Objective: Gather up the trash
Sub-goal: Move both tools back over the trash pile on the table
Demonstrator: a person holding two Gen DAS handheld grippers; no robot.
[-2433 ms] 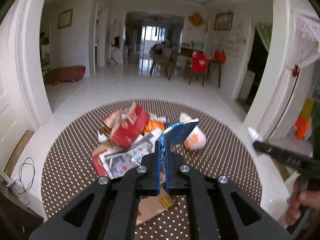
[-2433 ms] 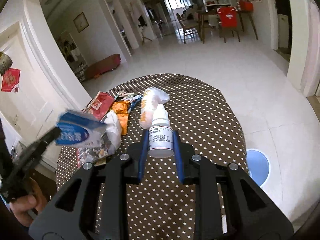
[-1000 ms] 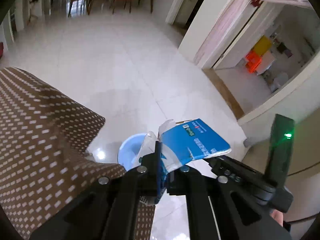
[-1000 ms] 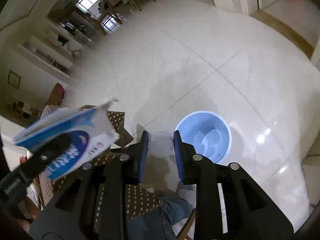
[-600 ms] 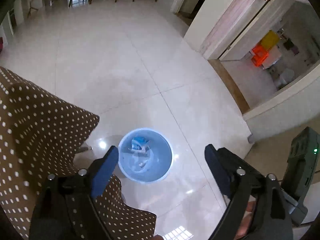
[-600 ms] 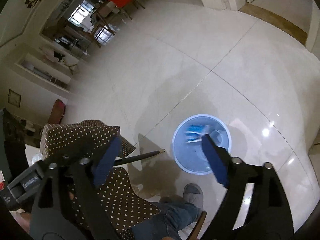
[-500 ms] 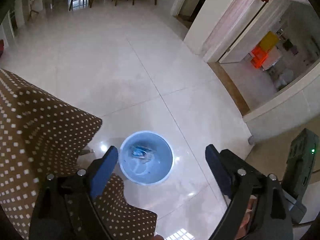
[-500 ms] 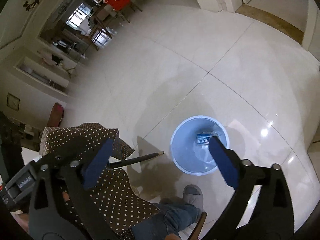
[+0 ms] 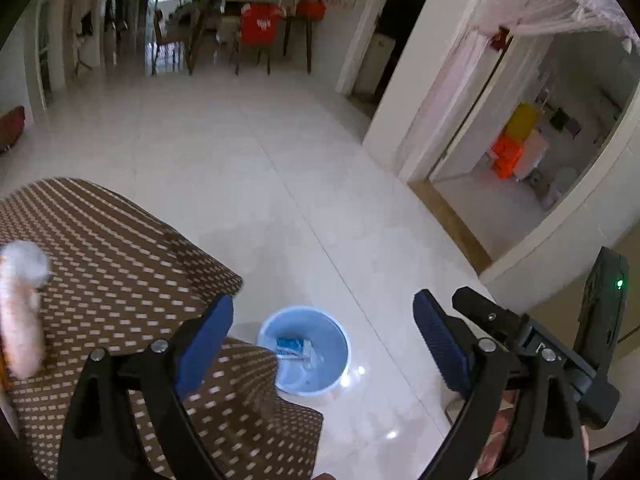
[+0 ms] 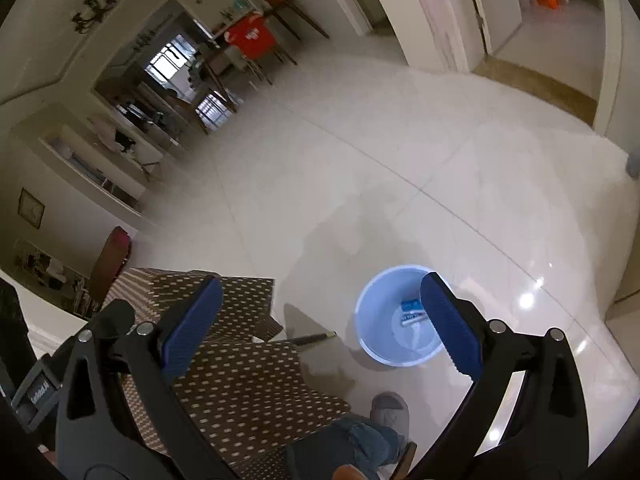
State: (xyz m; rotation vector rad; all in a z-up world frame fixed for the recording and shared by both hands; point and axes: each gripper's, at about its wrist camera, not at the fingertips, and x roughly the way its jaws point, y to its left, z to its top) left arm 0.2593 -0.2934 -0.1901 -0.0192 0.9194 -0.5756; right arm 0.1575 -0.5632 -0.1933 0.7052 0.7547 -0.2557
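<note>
Two emptied grippers hang over a pale blue bin (image 9: 306, 350) on the white tiled floor, their loads already dropped. Inside the bin lie a blue-and-white carton (image 9: 291, 346) and, beside it in the right wrist view, what may be a small white bottle (image 10: 412, 320), though motion blur leaves that unsure.

The left gripper (image 9: 322, 338) is spread wide and holds nothing; the bin sits low between its blue pads (image 9: 204, 338), slightly ahead and below. The right gripper (image 10: 320, 320) is likewise splayed and empty, with the bin just inside its right-hand finger and farther down.

Part of the job looks done, with at least this trash in the bin. More appears to wait: at the far left of the left gripper, a pale wrapped packet (image 9: 20, 308) lies on the brown dotted tablecloth (image 9: 120, 256), whose draped edge hangs just under the left-hand fingers of both tools.

Both grippers tilt steeply down toward the floor from beside the table. In the left wrist view the right gripper's body shows at the lower right, just beside the left gripper. Below the right gripper, the person's jeans and a grey slipper (image 10: 390, 410) stand near the bin.
</note>
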